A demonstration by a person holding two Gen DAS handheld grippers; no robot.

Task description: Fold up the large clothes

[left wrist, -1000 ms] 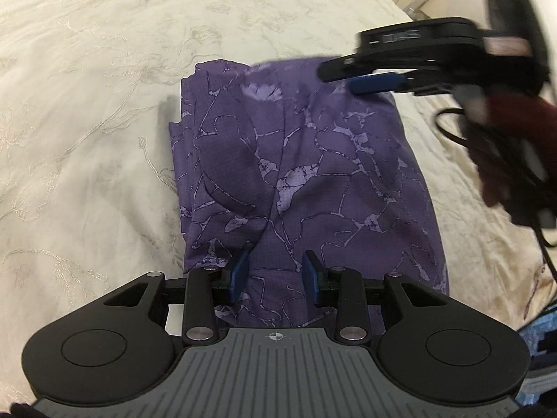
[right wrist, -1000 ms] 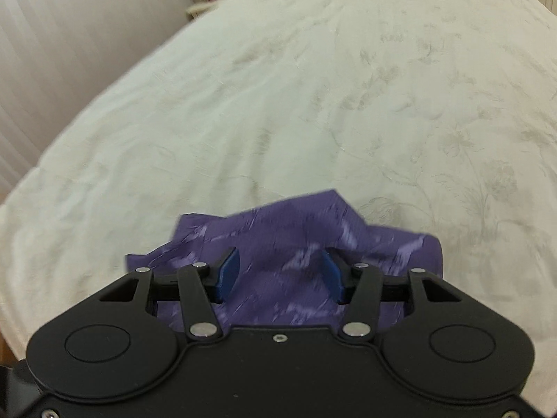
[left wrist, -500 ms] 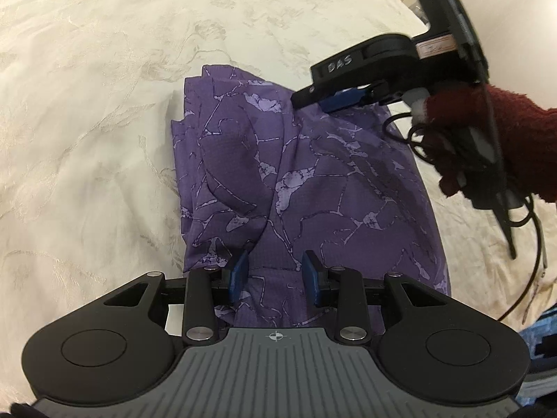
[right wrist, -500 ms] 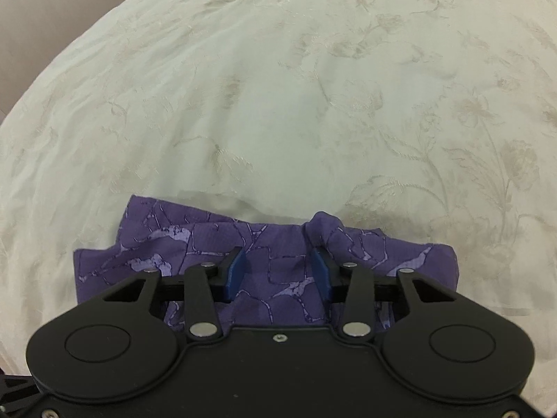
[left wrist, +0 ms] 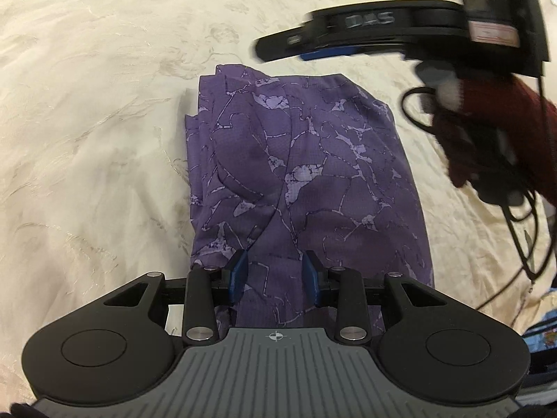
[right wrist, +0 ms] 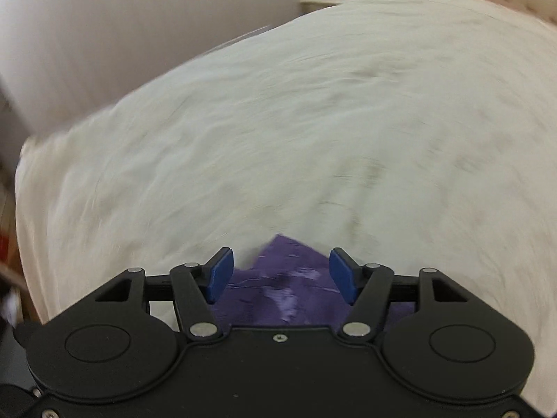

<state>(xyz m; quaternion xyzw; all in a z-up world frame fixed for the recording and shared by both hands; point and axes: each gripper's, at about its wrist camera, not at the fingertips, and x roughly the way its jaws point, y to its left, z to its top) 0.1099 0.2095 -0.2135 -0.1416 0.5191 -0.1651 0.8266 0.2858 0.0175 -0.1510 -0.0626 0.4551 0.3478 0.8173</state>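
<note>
Your left gripper (left wrist: 275,273): jaws partly apart over the folded purple garment (left wrist: 306,174), grip unclear. Your right gripper (right wrist: 278,275): jaws opening, holding nothing. Garment lies on cream embroidered bedspread (left wrist: 97,111).

White lettering "DAS" is seen on the black side of the right gripper (left wrist: 315,54); its red-edged label is illegible.

Wide bare cream bed (left wrist: 104,122) left of and beyond folded purple garment (left wrist: 306,174); right gripper (left wrist: 313,54) and trailing black cables (left wrist: 522,230) crowding the right side above the garment's far edge
</note>
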